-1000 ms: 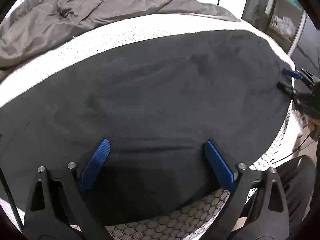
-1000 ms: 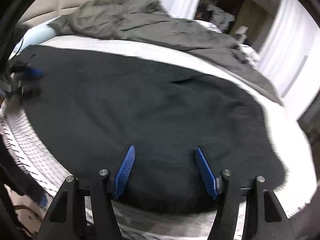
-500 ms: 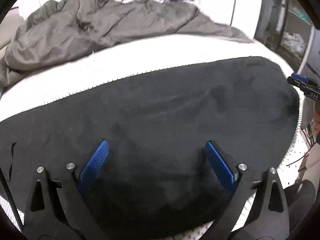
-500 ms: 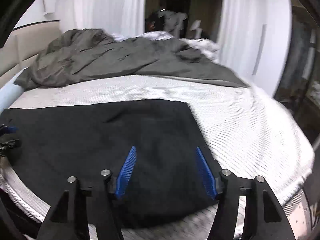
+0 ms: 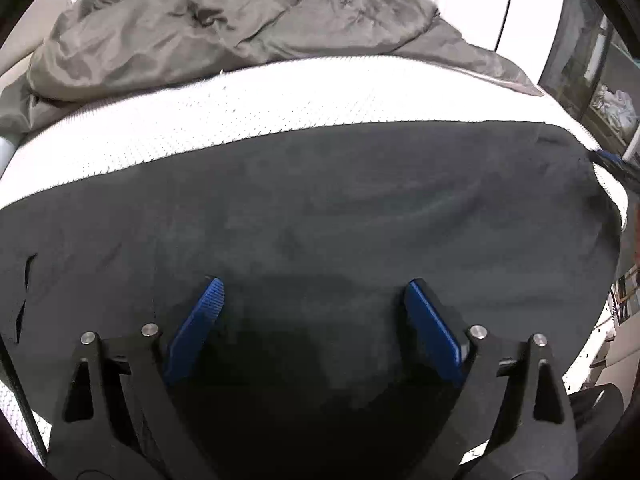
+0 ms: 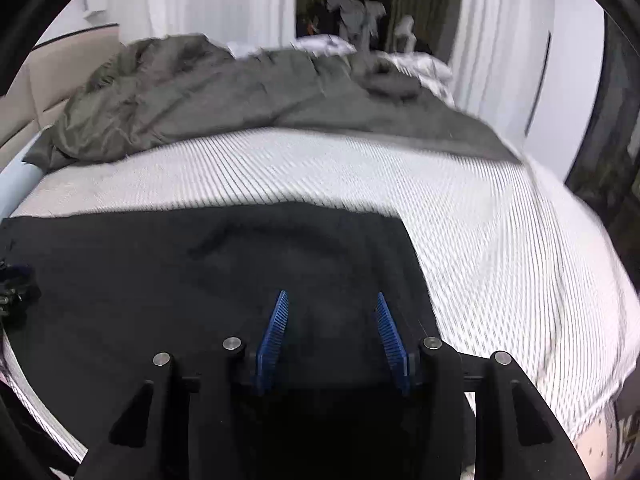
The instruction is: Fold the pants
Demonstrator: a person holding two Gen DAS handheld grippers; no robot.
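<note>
Black pants lie spread flat across a white mattress. My left gripper hovers open over their near edge, with nothing between its blue pads. In the right wrist view the pants end in a straight edge right of the middle. My right gripper hangs above that end. Its jaws are closing, and no fabric is pinched between them. The right gripper's tip shows at the left wrist view's right edge. The left gripper shows at the far left of the right wrist view.
A crumpled grey duvet covers the far half of the bed. Bare white mattress stretches to the right of the pants. White curtains and a dark doorway stand behind the bed. A dark cabinet with glass stands at the right.
The right gripper has risen and swung towards the pants' right end, and its jaws have narrowed. The left gripper has drawn back a little, so more mattress and duvet show.
</note>
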